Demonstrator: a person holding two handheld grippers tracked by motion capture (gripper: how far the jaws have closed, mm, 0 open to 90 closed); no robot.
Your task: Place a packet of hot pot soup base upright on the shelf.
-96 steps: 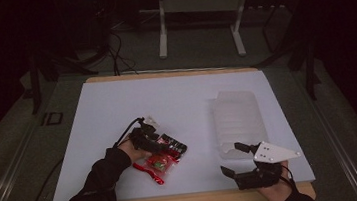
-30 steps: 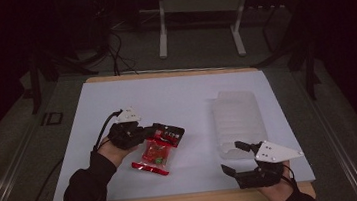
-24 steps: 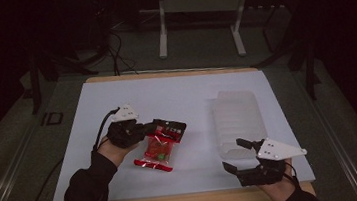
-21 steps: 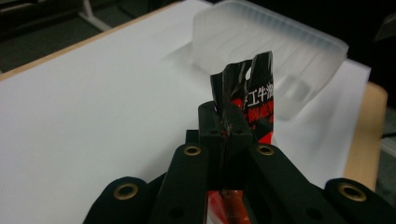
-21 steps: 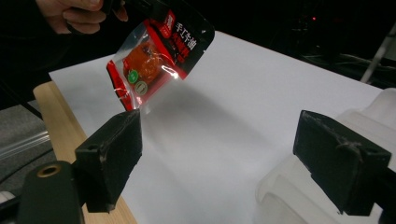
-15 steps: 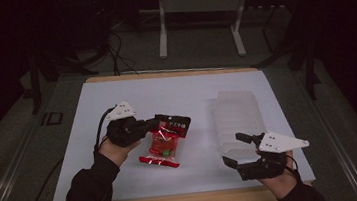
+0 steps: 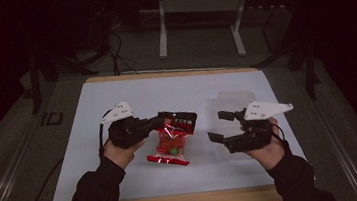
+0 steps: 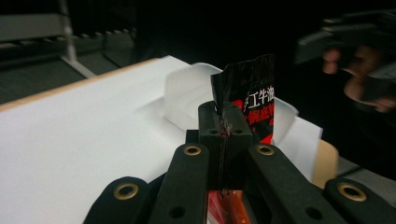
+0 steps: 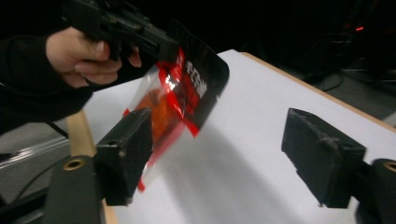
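Note:
A red and black snack packet (image 7: 173, 139) hangs in the air above the white table, held by its black top edge. My left gripper (image 7: 161, 122) is shut on that top edge; in the left gripper view the black flap (image 8: 247, 100) sticks up between the closed jaws. My right gripper (image 7: 218, 126) is open, a little to the right of the packet, lifted off the table. In the right gripper view the packet (image 9: 180, 95) hangs ahead between the wide-apart fingers (image 9: 126, 149), held by the other hand's gripper.
A clear plastic tray (image 7: 234, 102) sits on the white table sheet (image 7: 124, 181) behind my right gripper; it also lies behind the packet as the tray (image 8: 187, 93) in the left gripper view. Metal stand legs (image 7: 162, 32) rise beyond the far table edge.
My left gripper lifted the packet off the table and carried it right, toward the centre. My right gripper rose and moved left toward the packet, staying open.

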